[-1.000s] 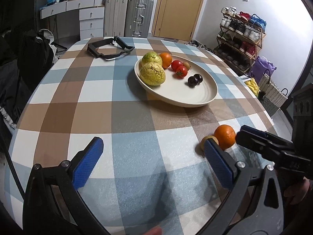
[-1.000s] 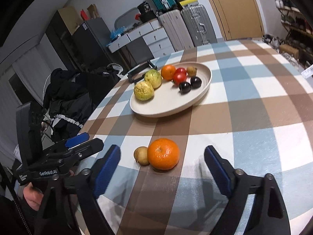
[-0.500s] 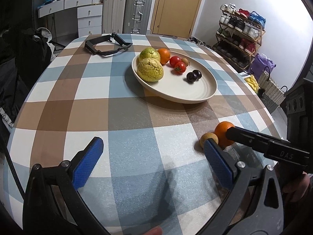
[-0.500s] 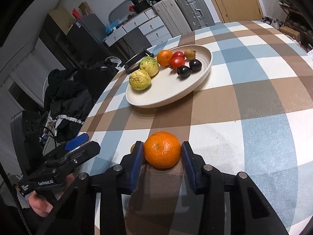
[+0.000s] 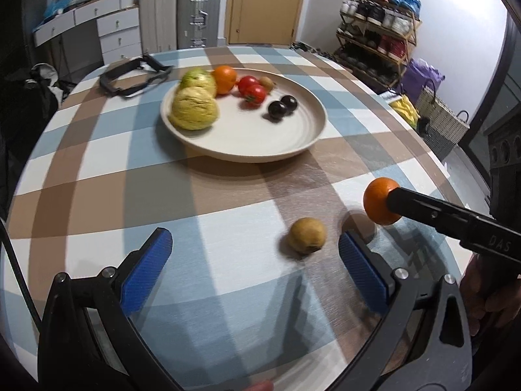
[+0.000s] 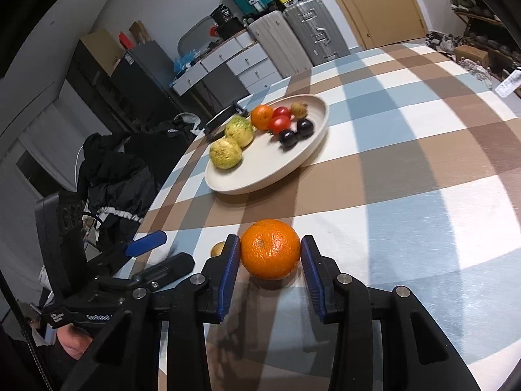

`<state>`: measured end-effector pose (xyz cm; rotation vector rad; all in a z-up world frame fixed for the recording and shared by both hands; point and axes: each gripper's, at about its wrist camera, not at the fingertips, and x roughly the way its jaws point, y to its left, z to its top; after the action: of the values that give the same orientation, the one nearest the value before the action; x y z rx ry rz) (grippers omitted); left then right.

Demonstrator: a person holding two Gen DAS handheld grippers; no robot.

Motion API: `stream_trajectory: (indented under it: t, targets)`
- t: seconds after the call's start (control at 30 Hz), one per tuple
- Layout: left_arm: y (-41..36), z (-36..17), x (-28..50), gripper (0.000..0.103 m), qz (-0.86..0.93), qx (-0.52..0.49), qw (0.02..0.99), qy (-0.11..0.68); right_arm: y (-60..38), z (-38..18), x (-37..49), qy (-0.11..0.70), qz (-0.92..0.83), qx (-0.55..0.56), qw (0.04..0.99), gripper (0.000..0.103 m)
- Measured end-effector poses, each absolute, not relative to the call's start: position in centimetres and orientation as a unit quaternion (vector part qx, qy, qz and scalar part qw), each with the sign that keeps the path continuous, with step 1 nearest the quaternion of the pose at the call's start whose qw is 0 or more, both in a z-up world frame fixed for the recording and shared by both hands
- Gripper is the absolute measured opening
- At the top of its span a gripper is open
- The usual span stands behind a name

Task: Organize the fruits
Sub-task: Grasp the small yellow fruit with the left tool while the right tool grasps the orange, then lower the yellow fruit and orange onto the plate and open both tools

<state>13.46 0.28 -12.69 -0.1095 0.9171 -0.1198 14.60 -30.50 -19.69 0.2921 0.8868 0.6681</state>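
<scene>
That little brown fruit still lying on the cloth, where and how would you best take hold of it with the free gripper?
The brown fruit is small and roundish, lying free on the tablecloth. I would grip it across its widest middle, one pad on each side, coming from above and from the near side. The left gripper stands open there already, and the orange is clear of that path.
</scene>
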Motion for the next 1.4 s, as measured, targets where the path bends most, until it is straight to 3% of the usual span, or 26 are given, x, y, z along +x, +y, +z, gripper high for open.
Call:
stream_trajectory:
  t: [0.2, 0.37, 0.5, 0.97, 1.4]
  targets:
    - [-1.6, -13.1, 14.7, 0.099, -0.077, -0.044, 0.888, 0.452, -32.6, -19.3, 14.2, 0.411, 0.302, 0.145, 0.848, 0.039]
    - [-1.7, -13.5, 15.1, 0.07, -0.092, -0.075, 0.876, 0.468, -33.9, -18.7, 13.7, 0.399, 0.297, 0.145, 0.855, 0.039]
    - [-1.6, -14.1, 15.4, 0.024, -0.096, -0.082, 0.864, 0.487, -34.6, -18.4, 13.6, 0.392, 0.297, 0.148, 0.858, 0.039]
    - [-1.7, -11.1, 15.9, 0.024, -0.109, -0.079, 0.882, 0.451, -35.1, -17.8, 14.3, 0.38, 0.314, 0.154, 0.856, 0.039]
    - [0.6, -7.2, 22.6, 0.024, -0.08, -0.102, 0.903, 0.41, -33.0, -13.9, 20.0, 0.354, 0.33, 0.143, 0.863, 0.039]
